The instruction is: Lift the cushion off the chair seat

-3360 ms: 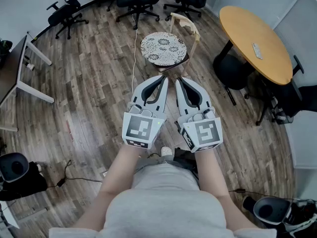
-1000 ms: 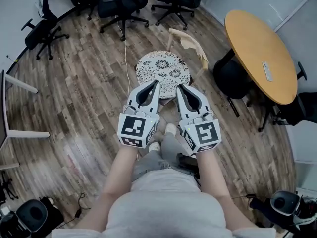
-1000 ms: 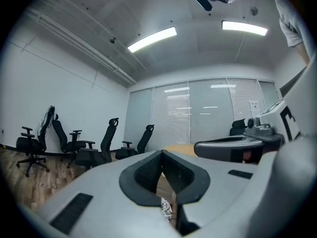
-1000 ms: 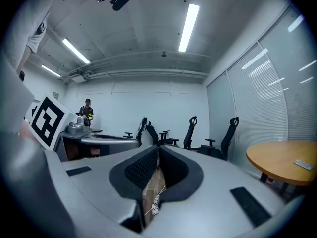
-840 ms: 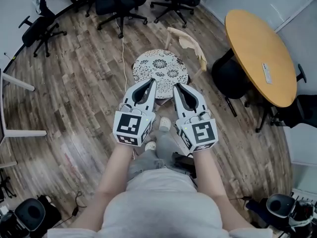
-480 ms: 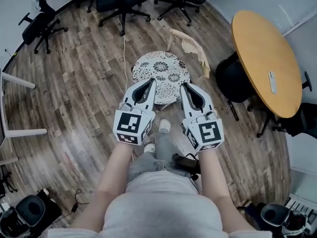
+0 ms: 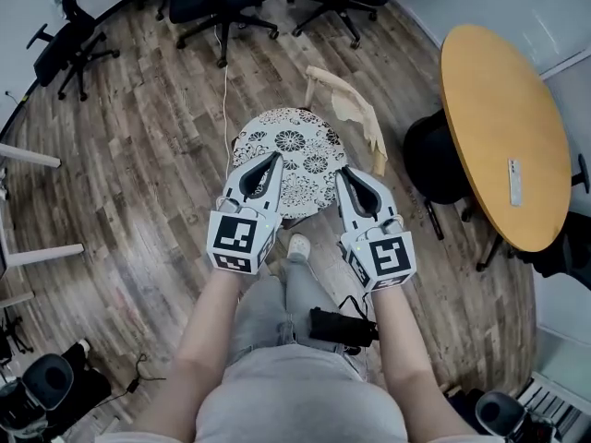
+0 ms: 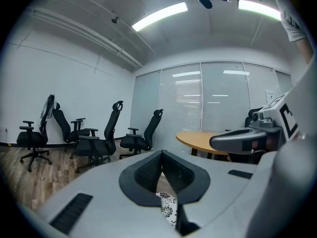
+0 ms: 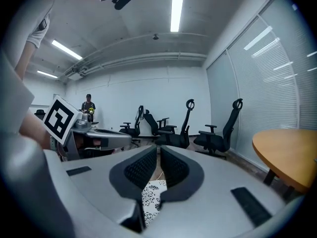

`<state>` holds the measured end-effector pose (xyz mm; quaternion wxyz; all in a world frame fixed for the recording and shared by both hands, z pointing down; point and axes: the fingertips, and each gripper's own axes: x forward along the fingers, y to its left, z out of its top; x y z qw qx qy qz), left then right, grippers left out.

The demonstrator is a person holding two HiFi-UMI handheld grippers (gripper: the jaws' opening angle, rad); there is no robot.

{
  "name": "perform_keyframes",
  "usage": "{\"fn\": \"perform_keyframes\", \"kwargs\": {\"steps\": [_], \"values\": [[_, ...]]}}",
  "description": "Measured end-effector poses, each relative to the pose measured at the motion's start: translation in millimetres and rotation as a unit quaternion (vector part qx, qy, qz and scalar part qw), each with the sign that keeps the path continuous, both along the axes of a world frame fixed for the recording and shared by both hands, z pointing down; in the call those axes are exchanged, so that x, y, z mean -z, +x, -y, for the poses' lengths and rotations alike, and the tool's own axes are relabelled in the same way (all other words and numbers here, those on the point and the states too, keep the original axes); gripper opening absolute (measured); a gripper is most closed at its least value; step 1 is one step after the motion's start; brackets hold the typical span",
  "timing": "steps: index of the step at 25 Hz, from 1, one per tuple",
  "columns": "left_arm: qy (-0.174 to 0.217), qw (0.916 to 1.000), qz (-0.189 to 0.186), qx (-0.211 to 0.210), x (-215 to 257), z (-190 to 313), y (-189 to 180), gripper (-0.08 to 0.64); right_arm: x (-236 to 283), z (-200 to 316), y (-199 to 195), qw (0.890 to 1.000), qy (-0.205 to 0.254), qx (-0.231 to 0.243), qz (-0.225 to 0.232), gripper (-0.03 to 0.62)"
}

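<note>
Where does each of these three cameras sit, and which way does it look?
Head view: on the person's head, facing steeply down at the cushion on the chair; arms, torso, left gripper and right gripper show.
Left gripper view: on the left gripper, facing along its shut jaws towards office chairs; right gripper at right.
Right gripper view: on the right gripper, likewise; left gripper at left.
Shared: both gripper views glimpse the cushion beneath the jaws.
</note>
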<state>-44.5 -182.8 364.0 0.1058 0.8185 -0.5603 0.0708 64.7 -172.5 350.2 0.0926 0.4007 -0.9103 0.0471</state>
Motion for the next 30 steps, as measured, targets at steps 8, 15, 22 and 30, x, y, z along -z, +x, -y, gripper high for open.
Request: {"fn": "perform_keyframes", "kwargs": {"steps": [8, 15, 22, 30], "values": [[-0.033, 0.9992, 0.008, -0.020, -67.1, 38.7, -6.3, 0.002, -75.7, 40.9, 11.1, 0.998, -0.052, -0.043, -0.001, 0.028], [-0.059, 0.9975, 0.013, -0.037, -127.2, 52.8, -12.5, 0.003, -115.4, 59.7, 9.9, 0.996, -0.060, -0.070, 0.004, 0.036], [-0.083, 0.9960, 0.006, -0.031, -178.5, 66.4, -25.5, 0.107, -175.2, 67.0, 2.7, 0.994, -0.087, -0.072, -0.010, 0.183], [-0.165, 0.9862, -0.014, 0.004, -260.0, 72.5, -64.7, 0.207, -263.0, 83.8, 12.8, 0.985, -0.140, -0.095, -0.033, 0.261]]}}
